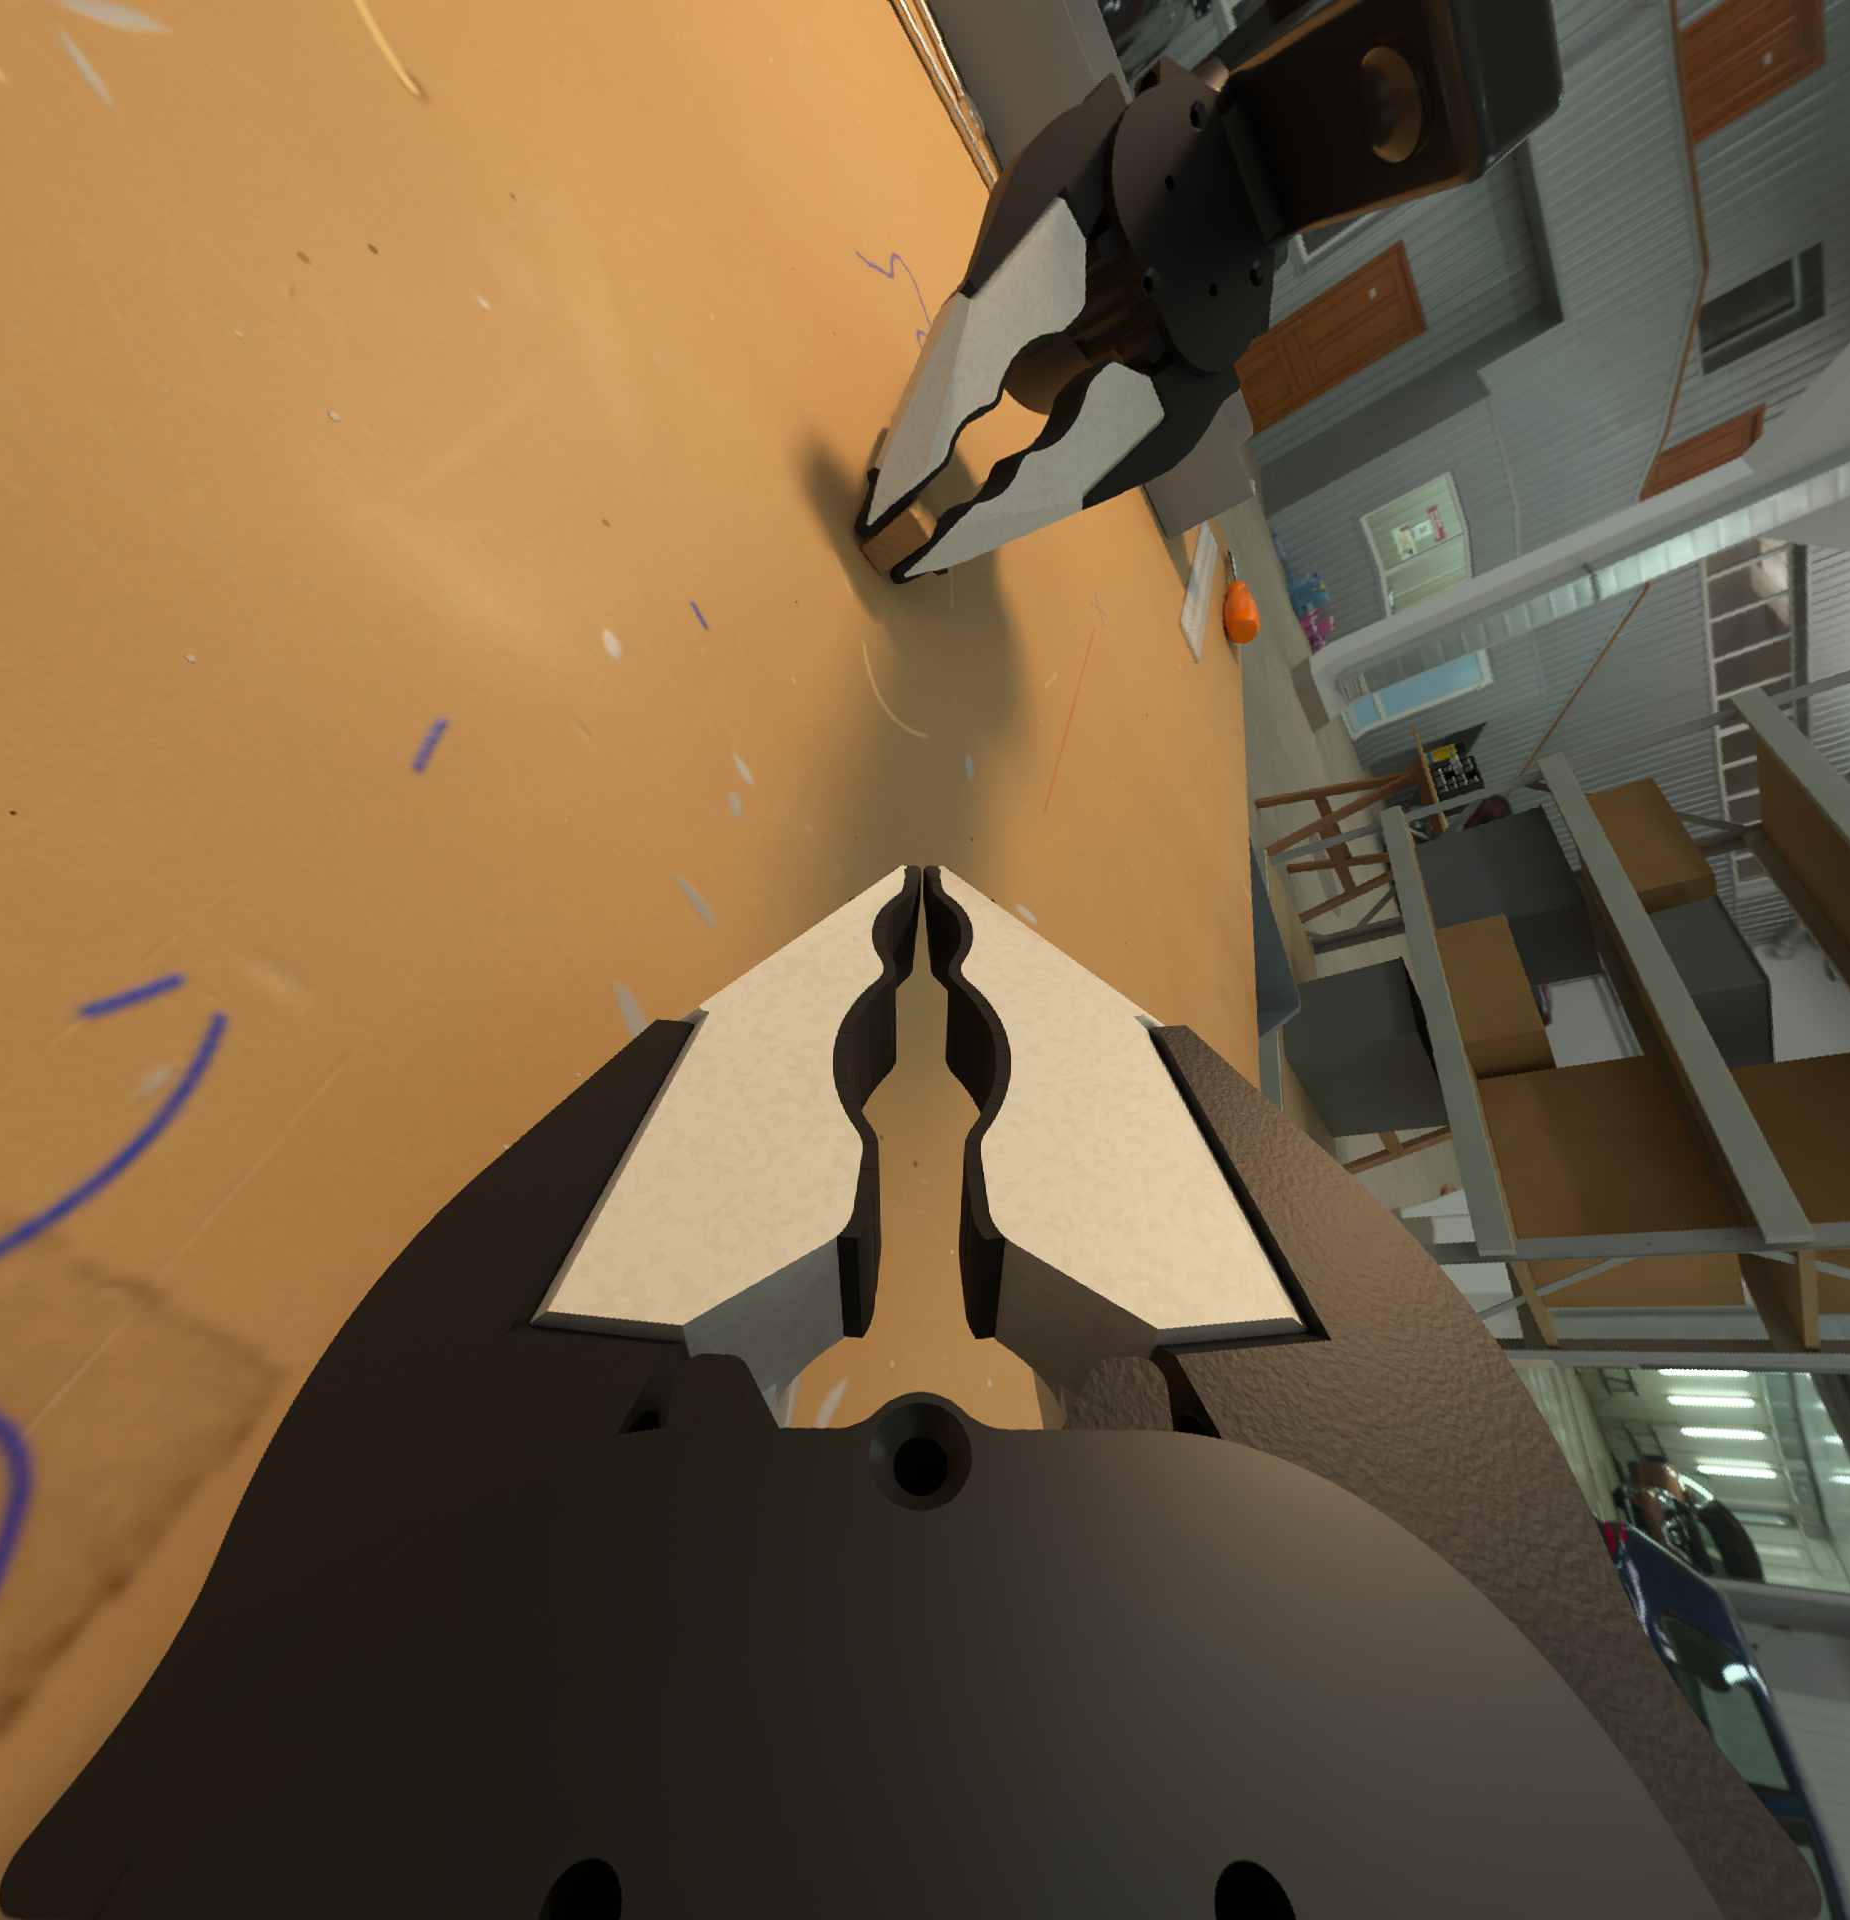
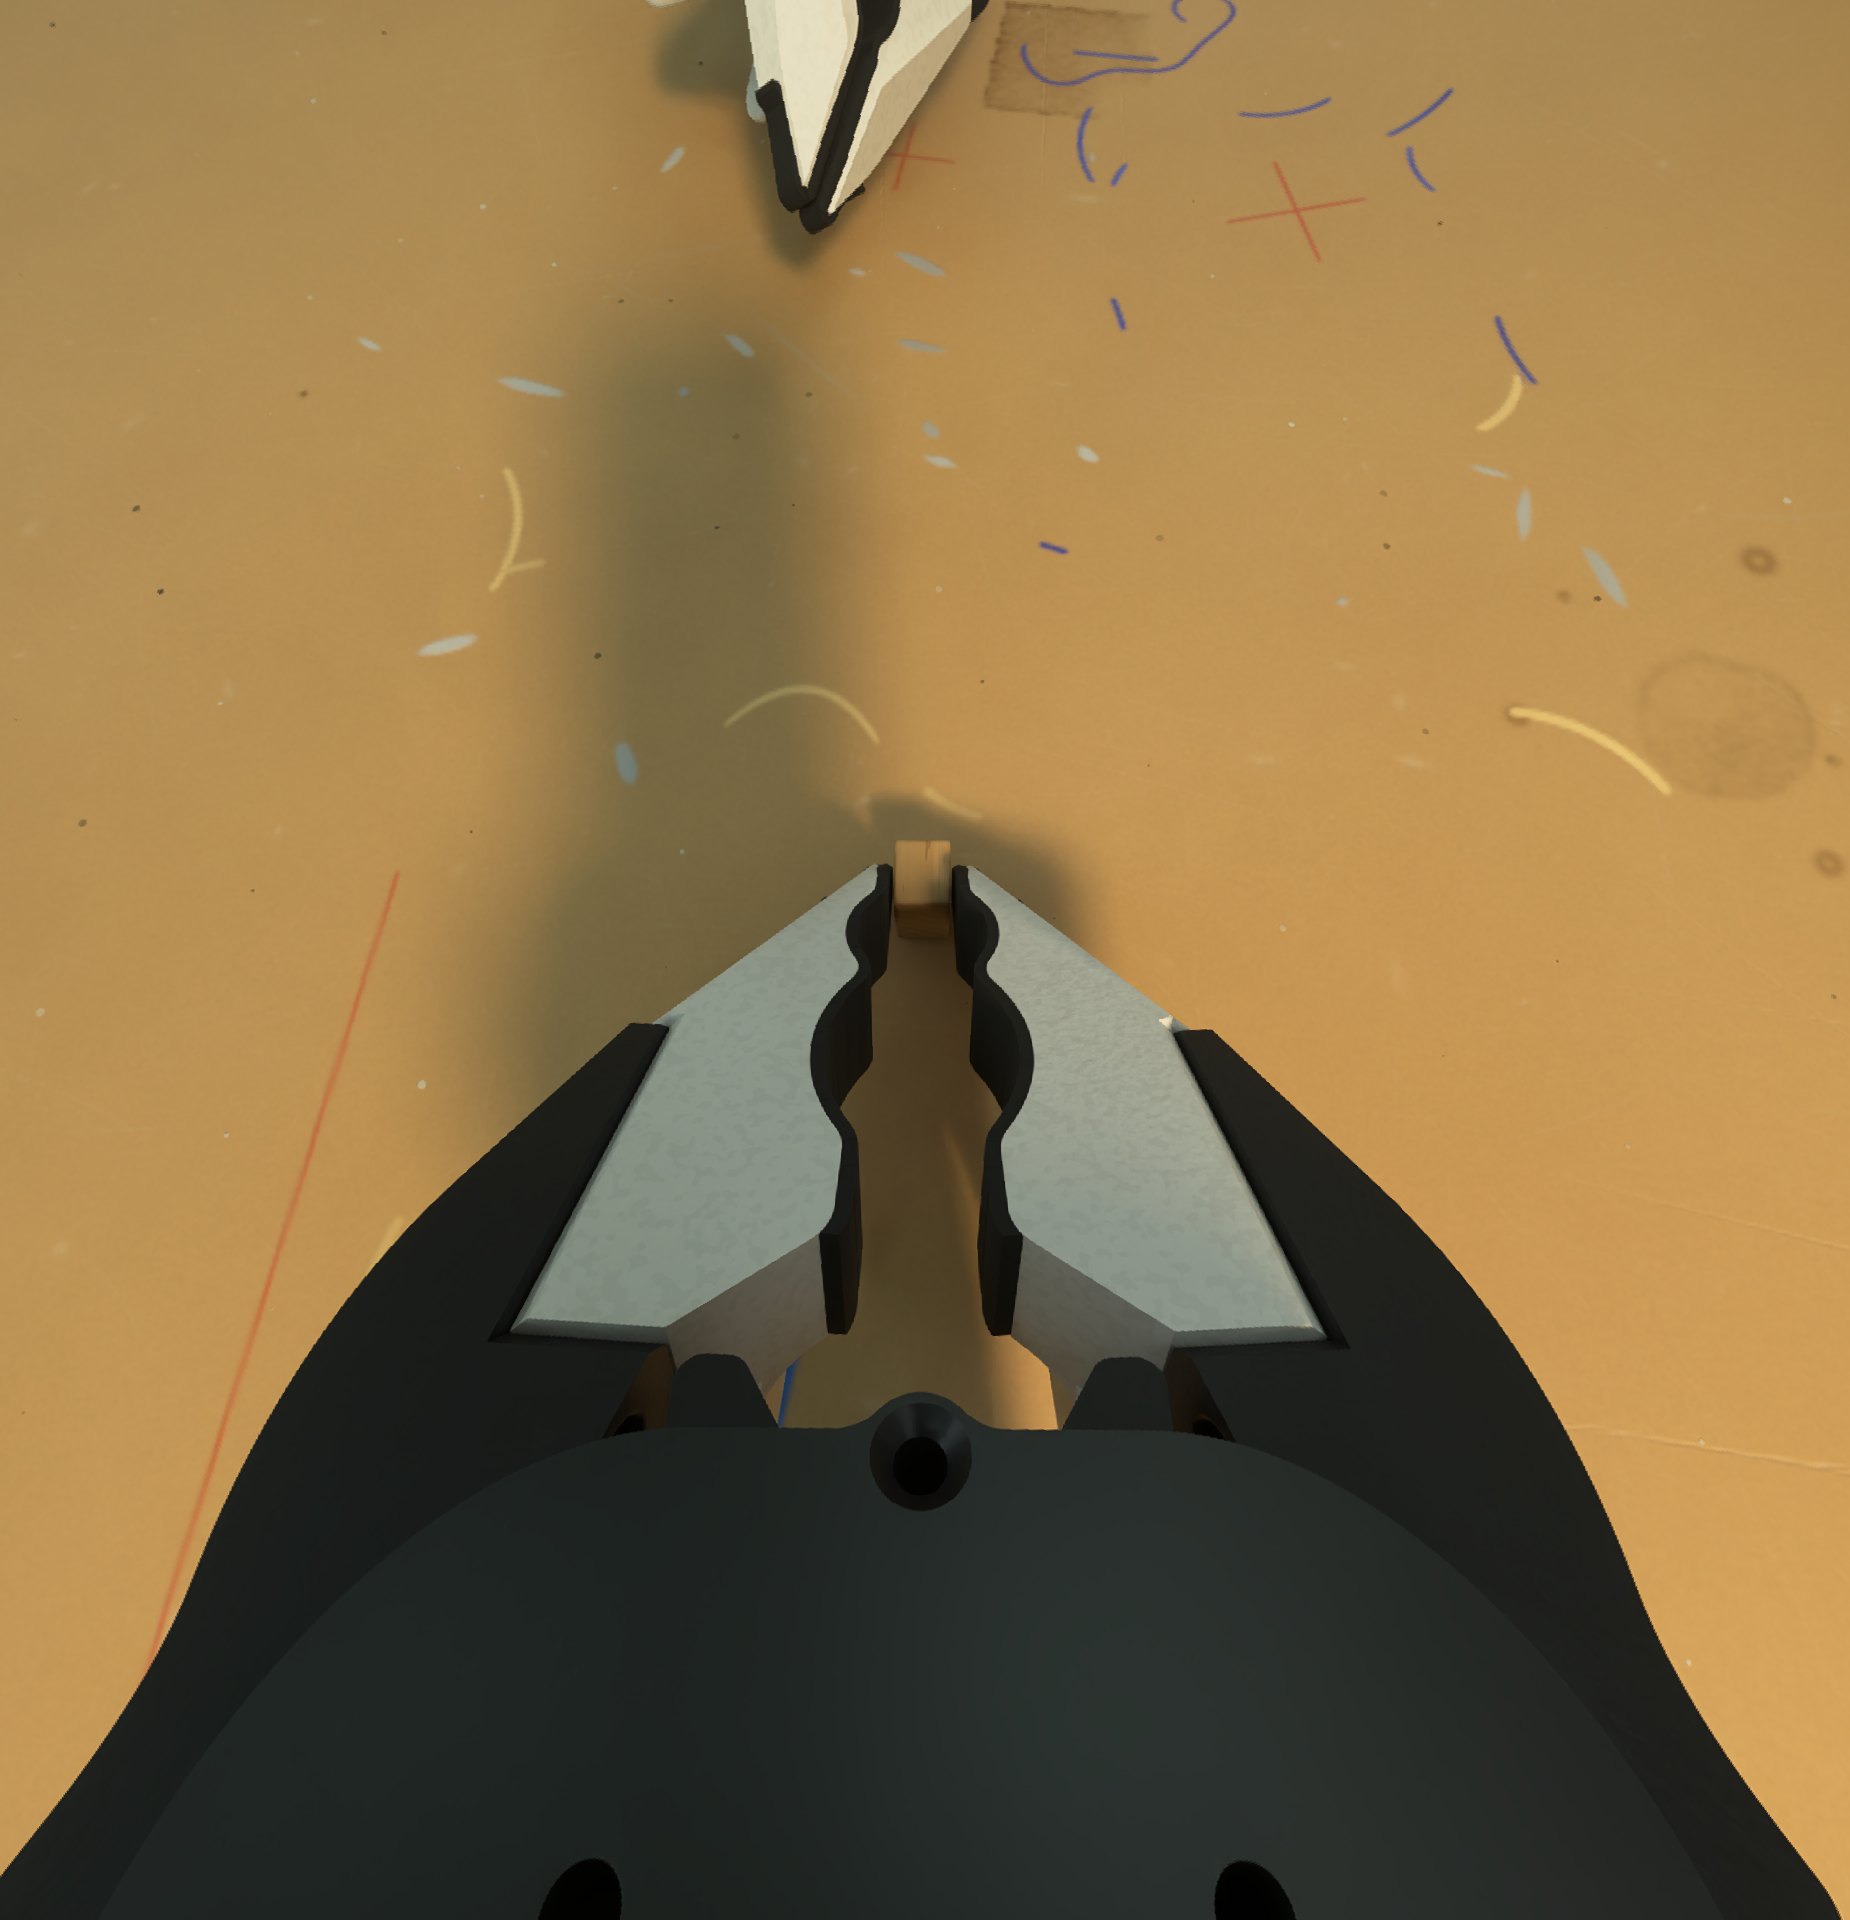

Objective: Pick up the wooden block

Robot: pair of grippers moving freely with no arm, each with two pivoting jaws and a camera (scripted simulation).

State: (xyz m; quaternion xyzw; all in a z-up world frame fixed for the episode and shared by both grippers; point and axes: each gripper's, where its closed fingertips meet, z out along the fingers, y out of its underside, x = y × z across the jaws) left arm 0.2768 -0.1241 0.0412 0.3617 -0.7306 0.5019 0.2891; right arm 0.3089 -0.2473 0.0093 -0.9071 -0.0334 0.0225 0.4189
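The small wooden block (image 2: 922, 891) sits between the fingertips of my right gripper (image 2: 921, 883), whose jaws are closed against its two sides. In the left wrist view the block (image 1: 897, 537) is at the table surface, pinched in the tips of the right gripper (image 1: 887, 552), which points down at the table. My left gripper (image 1: 921, 878) is shut with nothing in it and hovers over the table some way from the block. It also shows at the top of the right wrist view (image 2: 809, 213).
The orange-brown table top (image 2: 1316, 935) carries pen marks, scratches and stains. Its edge (image 1: 1227, 790) runs down the right of the left wrist view. Beyond it are metal shelving (image 1: 1586, 1091) and an orange object (image 1: 1241, 613).
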